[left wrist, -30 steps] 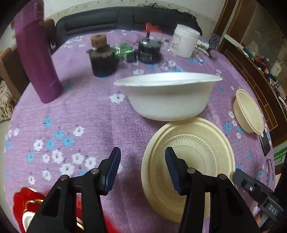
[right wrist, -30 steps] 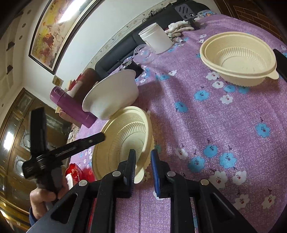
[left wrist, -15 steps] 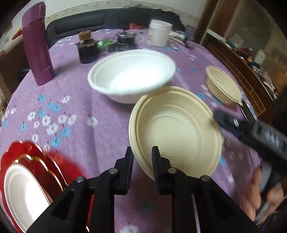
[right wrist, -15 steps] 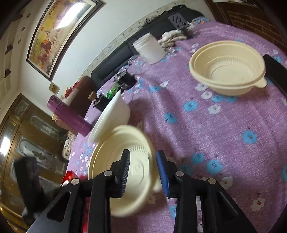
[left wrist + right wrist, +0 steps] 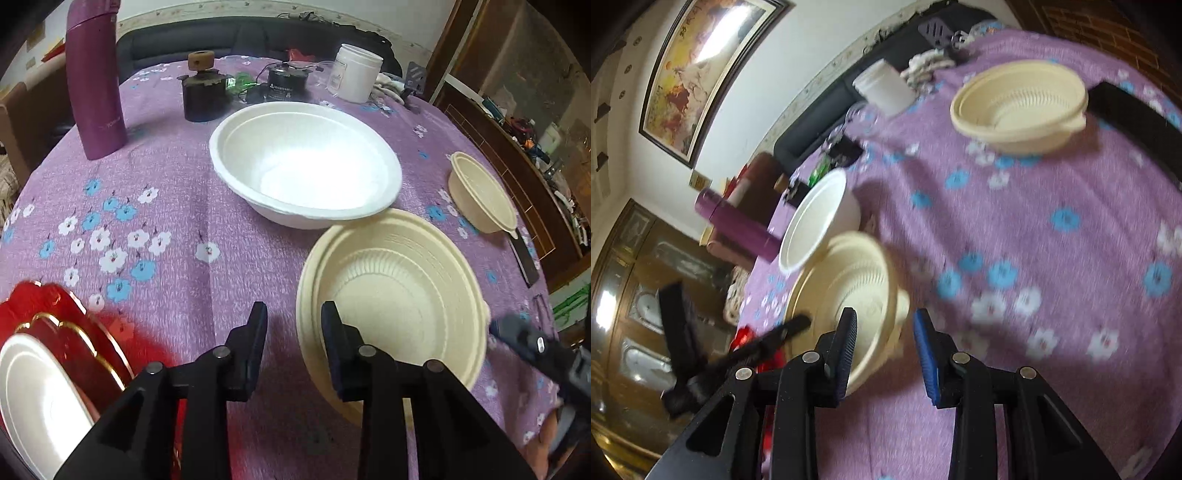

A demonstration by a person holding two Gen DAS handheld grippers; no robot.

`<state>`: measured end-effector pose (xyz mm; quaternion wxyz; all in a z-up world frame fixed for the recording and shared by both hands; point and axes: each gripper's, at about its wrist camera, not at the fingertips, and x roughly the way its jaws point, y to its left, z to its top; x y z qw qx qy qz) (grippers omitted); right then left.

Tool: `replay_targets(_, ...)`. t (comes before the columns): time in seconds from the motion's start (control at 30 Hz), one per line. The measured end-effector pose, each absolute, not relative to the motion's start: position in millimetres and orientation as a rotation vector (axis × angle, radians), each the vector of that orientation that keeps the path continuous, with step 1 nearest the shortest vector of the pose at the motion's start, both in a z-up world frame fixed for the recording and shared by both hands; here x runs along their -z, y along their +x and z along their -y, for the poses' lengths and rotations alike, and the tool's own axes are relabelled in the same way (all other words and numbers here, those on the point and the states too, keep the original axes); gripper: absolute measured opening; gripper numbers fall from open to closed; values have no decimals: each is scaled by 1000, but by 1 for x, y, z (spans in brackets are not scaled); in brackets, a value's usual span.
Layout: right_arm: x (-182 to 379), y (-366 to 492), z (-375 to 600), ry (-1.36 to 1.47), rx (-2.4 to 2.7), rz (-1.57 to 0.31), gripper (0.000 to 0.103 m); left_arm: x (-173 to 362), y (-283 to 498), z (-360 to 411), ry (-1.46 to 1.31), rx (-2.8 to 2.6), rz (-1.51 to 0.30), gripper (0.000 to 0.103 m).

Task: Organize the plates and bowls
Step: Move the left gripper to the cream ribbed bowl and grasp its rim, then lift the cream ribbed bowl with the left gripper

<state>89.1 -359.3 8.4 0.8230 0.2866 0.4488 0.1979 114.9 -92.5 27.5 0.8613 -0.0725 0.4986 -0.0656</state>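
Left wrist view. Left gripper (image 5: 293,334) hangs over the near rim of a cream ribbed plastic bowl (image 5: 391,310); jaws are opening, the rim edge sits in the gap, and neither pad presses on it. A large white foam bowl (image 5: 306,162) stands just behind, its rim touching or overlapping the cream bowl's far edge; cannot tell which. A smaller cream plastic bowl with a tab handle (image 5: 484,192) sits well apart near the right table edge. Low left: a red scalloped plate with gold trim (image 5: 74,332) carrying a white plate (image 5: 40,398). Open cloth lies between the red plate and the bowls. Behind: a tall purple flask (image 5: 96,81), a dark squat jar with a cork lid (image 5: 203,92) and a white tub (image 5: 354,77). The surface is a purple tablecloth with blue and white flowers (image 5: 147,184). A dark sofa stands beyond the table.

Right wrist view, blurred. Right gripper (image 5: 884,334) has its jaws parted, nothing pinched; the cream ribbed bowl's near rim lies just beside the left pad. The tabbed cream bowl stands alone far right with clear cloth around it. A framed painting (image 5: 701,62) hangs on the white wall; a wooden cabinet sits at left.
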Motion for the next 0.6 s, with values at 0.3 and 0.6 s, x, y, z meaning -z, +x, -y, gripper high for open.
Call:
replay_targets(0.3,1,82,341,559,-439,-975,17,-33,100,109,-92,163,-1007,14)
replay_targets(0.6,-14,42,338,498,-483,-965,17,-47,43,108,-44,177,-947,15)
